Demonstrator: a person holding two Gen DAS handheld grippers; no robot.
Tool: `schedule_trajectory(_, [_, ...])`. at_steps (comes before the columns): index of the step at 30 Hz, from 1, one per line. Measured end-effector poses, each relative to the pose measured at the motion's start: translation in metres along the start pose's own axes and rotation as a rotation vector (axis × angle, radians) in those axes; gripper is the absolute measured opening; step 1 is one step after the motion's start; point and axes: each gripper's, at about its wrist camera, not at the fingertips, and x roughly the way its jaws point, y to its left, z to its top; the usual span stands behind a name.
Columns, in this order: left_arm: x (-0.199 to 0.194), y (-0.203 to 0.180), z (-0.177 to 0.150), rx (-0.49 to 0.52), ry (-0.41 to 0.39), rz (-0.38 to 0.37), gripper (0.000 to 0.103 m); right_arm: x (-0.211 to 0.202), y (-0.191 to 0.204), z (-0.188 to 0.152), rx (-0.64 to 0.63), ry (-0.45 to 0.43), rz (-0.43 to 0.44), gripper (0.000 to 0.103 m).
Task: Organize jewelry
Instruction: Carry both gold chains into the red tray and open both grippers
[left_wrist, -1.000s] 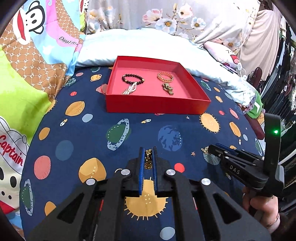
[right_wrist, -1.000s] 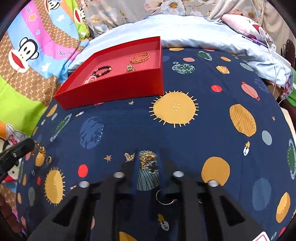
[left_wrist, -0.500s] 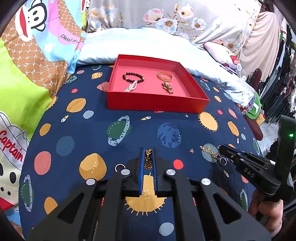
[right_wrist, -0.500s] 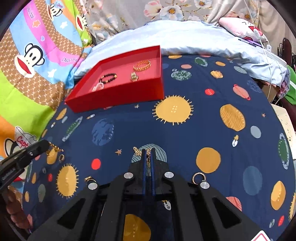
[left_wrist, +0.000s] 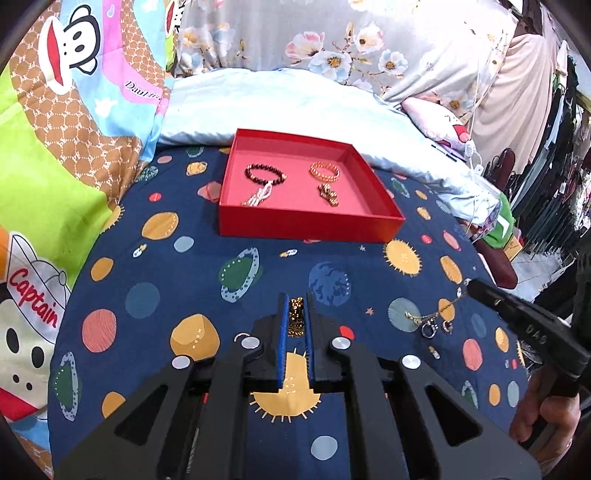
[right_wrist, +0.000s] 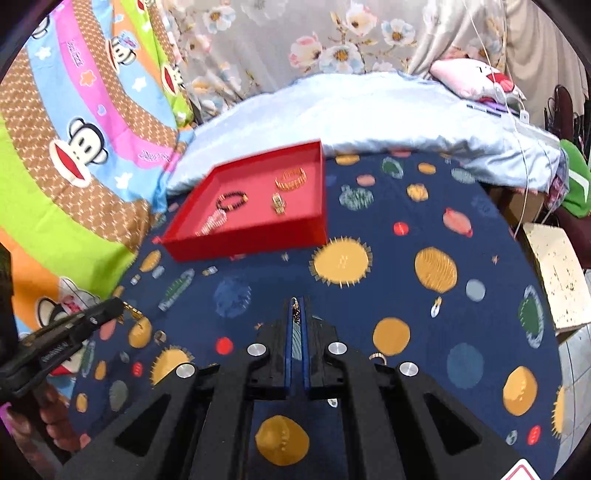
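A red tray sits on the planet-print bedspread and holds a dark bead bracelet, a gold bangle, a pearl piece and a small gold chain. My left gripper is shut on a gold chain; it also shows in the right wrist view. My right gripper is shut on a thin gold necklace, which hangs from its tip in the left wrist view down to the bedspread.
Small rings lie on the bedspread by the necklace's end, and one ring beside my right gripper. A pale blue duvet lies behind the tray. Cartoon pillows line the left side. The bed edge drops off at the right.
My right gripper closed on the thin necklace and lifted it off the bedspread. Both grippers have risen, the left still holding its chain.
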Motion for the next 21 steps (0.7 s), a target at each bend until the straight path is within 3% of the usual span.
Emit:
schedule_trajectory(9, [-0.013,-0.004,0.033,0.027,-0.047,-0.035,0.007,-0.024,0.017,0.044,-0.067,-0.084,0.035,0.003])
schedule_trajectory(15, [-0.008,-0.005,0.079,0.051,-0.089,-0.066,0.007,-0.024,0.031,0.089,-0.108,-0.147,0.065,0.003])
schedule_trajectory(21, [0.017,-0.009,0.129,0.072,-0.115,-0.068,0.007,0.002,0.044,0.135,-0.136,-0.167,0.073,0.003])
